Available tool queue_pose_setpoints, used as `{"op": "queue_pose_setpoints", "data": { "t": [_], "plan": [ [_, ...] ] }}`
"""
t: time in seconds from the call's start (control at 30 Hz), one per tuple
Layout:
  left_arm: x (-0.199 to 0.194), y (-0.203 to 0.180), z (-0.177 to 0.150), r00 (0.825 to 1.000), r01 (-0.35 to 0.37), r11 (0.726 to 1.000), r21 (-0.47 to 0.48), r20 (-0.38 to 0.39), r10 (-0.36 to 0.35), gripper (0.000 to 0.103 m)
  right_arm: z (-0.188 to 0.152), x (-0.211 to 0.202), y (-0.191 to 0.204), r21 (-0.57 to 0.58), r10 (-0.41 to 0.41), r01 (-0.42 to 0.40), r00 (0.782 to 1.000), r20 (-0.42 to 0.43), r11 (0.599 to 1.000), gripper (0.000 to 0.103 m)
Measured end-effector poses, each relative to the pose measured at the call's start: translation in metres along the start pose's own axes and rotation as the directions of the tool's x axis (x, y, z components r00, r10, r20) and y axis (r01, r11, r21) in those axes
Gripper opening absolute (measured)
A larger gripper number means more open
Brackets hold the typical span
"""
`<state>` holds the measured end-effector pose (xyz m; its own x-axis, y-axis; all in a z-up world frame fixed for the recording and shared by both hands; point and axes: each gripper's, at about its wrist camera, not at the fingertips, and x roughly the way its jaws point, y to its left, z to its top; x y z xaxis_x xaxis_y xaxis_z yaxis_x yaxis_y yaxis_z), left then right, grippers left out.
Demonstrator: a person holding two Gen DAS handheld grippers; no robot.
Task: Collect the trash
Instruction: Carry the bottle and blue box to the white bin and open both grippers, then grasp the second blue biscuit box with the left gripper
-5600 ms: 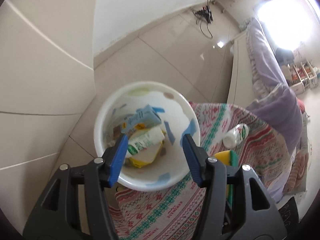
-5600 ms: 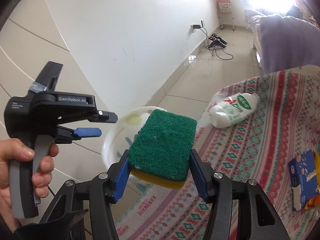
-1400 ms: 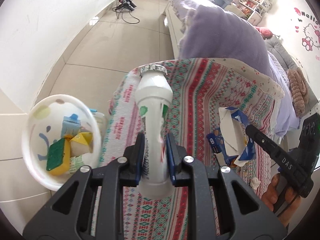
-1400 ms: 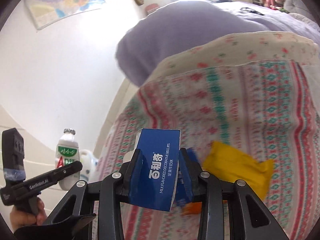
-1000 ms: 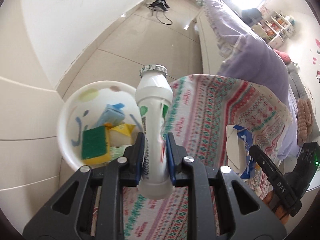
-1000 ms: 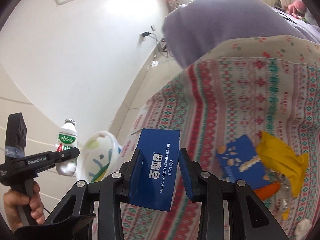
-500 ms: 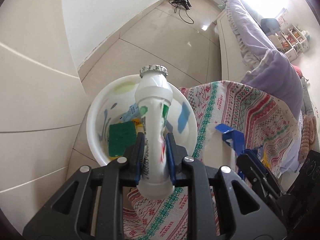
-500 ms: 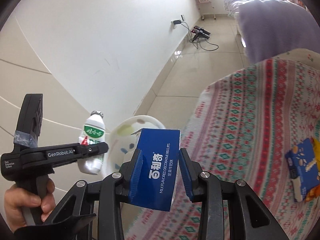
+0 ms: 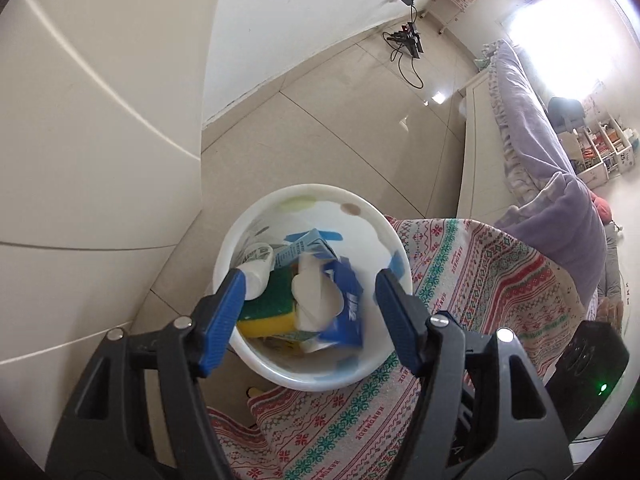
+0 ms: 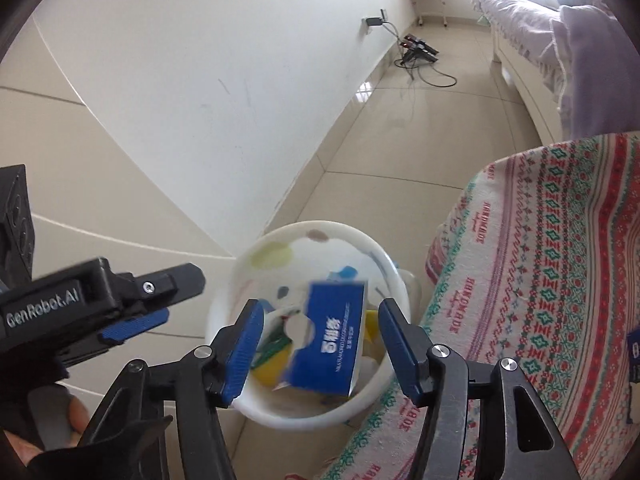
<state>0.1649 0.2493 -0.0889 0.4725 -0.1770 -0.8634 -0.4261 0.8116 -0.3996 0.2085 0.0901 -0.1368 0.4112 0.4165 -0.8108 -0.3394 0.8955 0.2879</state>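
The blue biscuit box [image 10: 328, 336] is motion-blurred between the spread fingers of the right gripper [image 10: 320, 348] with no pad touching it, so it looks mid-drop over the white bin [image 10: 256, 408]; the left wrist view shows it already inside [image 9: 344, 304], on top of the green-and-yellow sponge [image 9: 268, 308], with the white bottle [image 9: 256, 272] lying at the bin's left wall. The left gripper [image 9: 308, 312] is also spread wide and empty, above the bin. Risks: the bin sits just beside the patterned cloth [image 10: 540, 280] covering the bed or desk edge, and the pile is getting tall, so the box could tip over the rim or bounce out; low fingers could clip the rim and shove the bin. Versus half a second earlier: both sets of fingers have just been opening, the left has let go of the bottle and the right of the box, and both are now over the bin. A blue packet [image 10: 634, 360] remains on the cloth.
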Motion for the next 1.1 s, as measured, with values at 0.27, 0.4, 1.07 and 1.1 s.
{"op": "queue_pose_setpoints", "data": {
  "t": [0.27,0.4,1.07,1.1],
  "plan": [
    [0.005,-0.04,-0.014,1.0,0.018,0.995,0.097,-0.024,-0.015,0.068,-0.011,-0.026,-0.037,0.034,-0.045,0.044,0.999,0.002,0.998,0.061],
    [0.007,-0.07,-0.026,0.999,0.029,0.985,0.169,-0.033,-0.023,0.068,-0.013,-0.057,-0.059,0.047,-0.074,0.073,0.997,0.013,0.996,0.061],
    [0.05,-0.237,-0.137,0.951,0.247,0.89,0.383,-0.271,-0.147,0.068,-0.089,-0.253,-0.259,0.263,-0.309,0.28,0.948,0.076,0.923,0.066],
    [0.054,-0.243,-0.142,0.947,0.253,0.889,0.381,-0.285,-0.148,0.068,-0.092,-0.255,-0.269,0.286,-0.316,0.284,0.946,0.073,0.915,0.066]
  ]
}}
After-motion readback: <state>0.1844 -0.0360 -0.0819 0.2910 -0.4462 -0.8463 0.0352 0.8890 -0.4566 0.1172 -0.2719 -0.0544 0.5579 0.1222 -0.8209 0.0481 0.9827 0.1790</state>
